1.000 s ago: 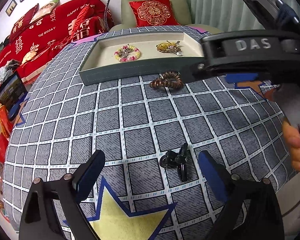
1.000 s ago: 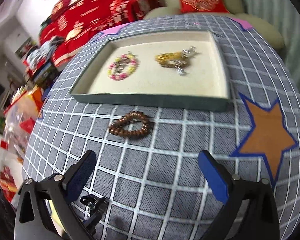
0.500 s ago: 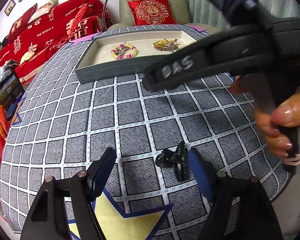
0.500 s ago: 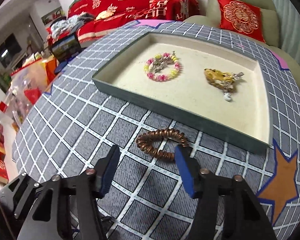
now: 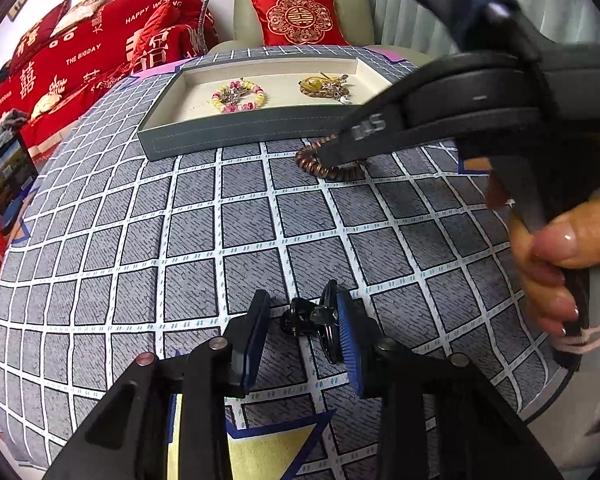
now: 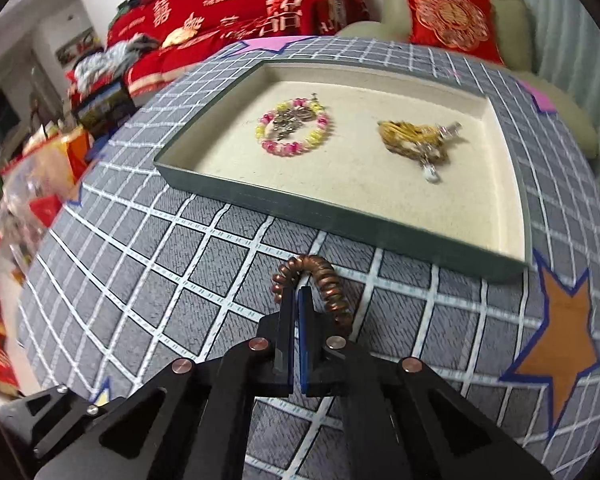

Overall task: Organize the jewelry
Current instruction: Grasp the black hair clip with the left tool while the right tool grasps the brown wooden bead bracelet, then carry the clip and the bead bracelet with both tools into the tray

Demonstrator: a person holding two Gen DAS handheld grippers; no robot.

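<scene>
A brown coiled bracelet (image 6: 325, 280) lies on the checked cloth just in front of the grey tray (image 6: 340, 216). My right gripper (image 6: 297, 300) is shut on its near side; the same grip shows in the left wrist view (image 5: 332, 160). The tray (image 5: 236, 136) holds a pink-and-yellow bead bracelet (image 6: 293, 132) and a gold-coloured piece (image 6: 416, 142). My left gripper (image 5: 302, 320) has narrowed around a black hair clip (image 5: 314, 318) on the cloth, its right pad touching the clip, a gap left at the left pad.
The table is round with a grey checked cloth bearing an orange star (image 6: 560, 344) and a yellow star (image 5: 276, 452). A green armchair with a red cushion (image 5: 300, 16) and a red-covered sofa (image 5: 80, 64) stand behind.
My right gripper moved down to the brown bracelet and closed on it. My left gripper moved forward to the black clip and its fingers narrowed from wide open.
</scene>
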